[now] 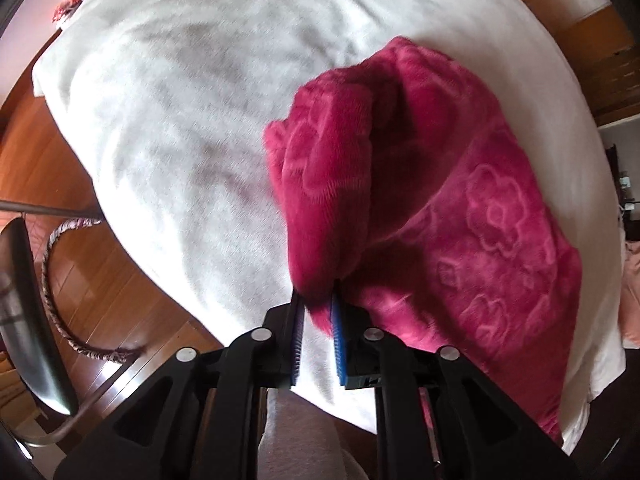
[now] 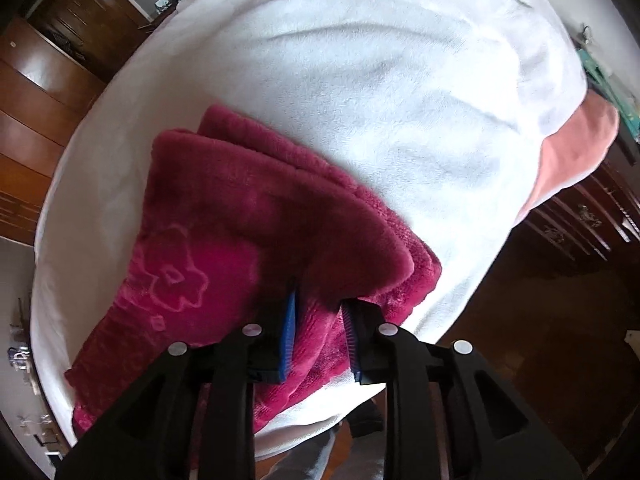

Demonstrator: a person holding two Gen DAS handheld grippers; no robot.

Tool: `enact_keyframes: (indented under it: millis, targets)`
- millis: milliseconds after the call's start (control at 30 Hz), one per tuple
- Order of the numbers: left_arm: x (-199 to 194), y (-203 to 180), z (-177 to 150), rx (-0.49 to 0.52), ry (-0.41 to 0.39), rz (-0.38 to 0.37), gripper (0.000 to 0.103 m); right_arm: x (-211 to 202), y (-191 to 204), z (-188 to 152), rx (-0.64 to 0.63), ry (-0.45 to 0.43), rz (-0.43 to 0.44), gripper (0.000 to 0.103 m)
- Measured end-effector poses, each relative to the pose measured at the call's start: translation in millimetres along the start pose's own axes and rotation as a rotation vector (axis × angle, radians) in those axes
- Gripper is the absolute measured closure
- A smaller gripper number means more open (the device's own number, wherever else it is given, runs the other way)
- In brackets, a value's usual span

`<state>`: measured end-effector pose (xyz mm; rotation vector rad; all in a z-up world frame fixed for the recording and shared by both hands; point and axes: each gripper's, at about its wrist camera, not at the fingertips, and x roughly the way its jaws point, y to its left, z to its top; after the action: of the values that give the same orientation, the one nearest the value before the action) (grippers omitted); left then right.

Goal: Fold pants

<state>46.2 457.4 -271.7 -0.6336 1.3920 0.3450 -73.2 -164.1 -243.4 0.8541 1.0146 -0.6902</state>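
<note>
The pants are magenta fleece with an embossed flower pattern. They lie on a table covered by a white cloth. My left gripper is shut on a bunched end of the pants and holds it lifted above the cloth. In the right wrist view the pants lie folded in layers. My right gripper is shut on their top layer and holds that edge raised over the lower layers. The fingertips of both grippers are buried in the fleece.
The white cloth covers the table, with its edge near me. A pink cloth lies at the right end. A metal chair and a patterned hoop stand on the wooden floor at the left. Dark wooden cabinets stand to the right.
</note>
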Motion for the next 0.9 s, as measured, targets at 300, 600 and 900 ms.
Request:
enact_keyframes:
  millis: [300,600,900]
  targets:
    - [1.5,0.1,-16.7,-0.029,0.018,0.018,0.082,-2.1,9.2,2.0,-0.032,-0.006,0.017,0.093]
    - [-0.7,-25.7,-29.4,0.001,0.016,0.028,0.069,17.3,-15.2,-25.3,-0.067,0.011,-0.084,0.093]
    - [-12.3,-58.1,-32.5,0.063,-0.012,0.035,0.055,-25.6,-22.8,-3.8,-0.103,-0.114,-0.111,0.070]
